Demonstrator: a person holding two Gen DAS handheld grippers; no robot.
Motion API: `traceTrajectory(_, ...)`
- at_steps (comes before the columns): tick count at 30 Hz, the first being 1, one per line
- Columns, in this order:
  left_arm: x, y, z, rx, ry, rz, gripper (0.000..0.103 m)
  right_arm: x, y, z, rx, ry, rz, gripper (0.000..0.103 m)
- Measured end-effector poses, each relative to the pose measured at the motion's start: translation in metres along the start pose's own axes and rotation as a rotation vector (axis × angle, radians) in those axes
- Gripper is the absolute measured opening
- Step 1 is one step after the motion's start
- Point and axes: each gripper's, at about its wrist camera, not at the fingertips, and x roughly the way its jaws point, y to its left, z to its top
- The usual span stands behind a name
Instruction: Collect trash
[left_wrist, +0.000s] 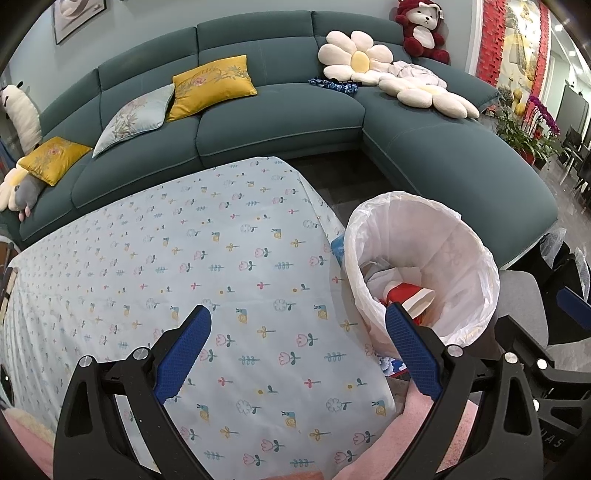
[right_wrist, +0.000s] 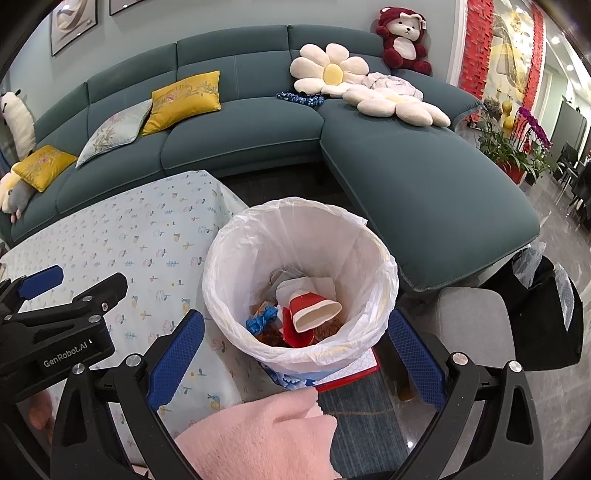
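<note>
A white-lined trash bin (right_wrist: 236, 254) stands on the floor beside the table's right edge. Inside it lie a red paper cup (right_wrist: 314, 310), a crumpled blue wrapper (right_wrist: 260, 319), white paper and brown scraps. My right gripper (right_wrist: 295, 336) hovers over the bin's near rim, open, with nothing between its fingers. My left gripper (left_wrist: 299, 325) is open above the table with its right finger next to the bin (left_wrist: 465, 254); it holds nothing. The red cup (left_wrist: 404, 293) shows in the left wrist view too. The left gripper's body (right_wrist: 55, 321) appears at the left of the right wrist view.
The table (left_wrist: 184, 258) wears a pale floral cloth with nothing lying on it. A teal corner sofa (left_wrist: 280, 122) with cushions and plush toys runs behind. A pink sleeve (right_wrist: 258, 432) lies in the foreground. A grey chair (right_wrist: 469, 317) and black bags (right_wrist: 543, 314) sit right of the bin.
</note>
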Motion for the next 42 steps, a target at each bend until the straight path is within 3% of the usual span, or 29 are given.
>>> traceTrajectory(42,0.012,-0.004,-0.010,0.024,0.038,0.019,0.091,0.012,-0.003,-0.008,0.008,0.030,0.002,0.096)
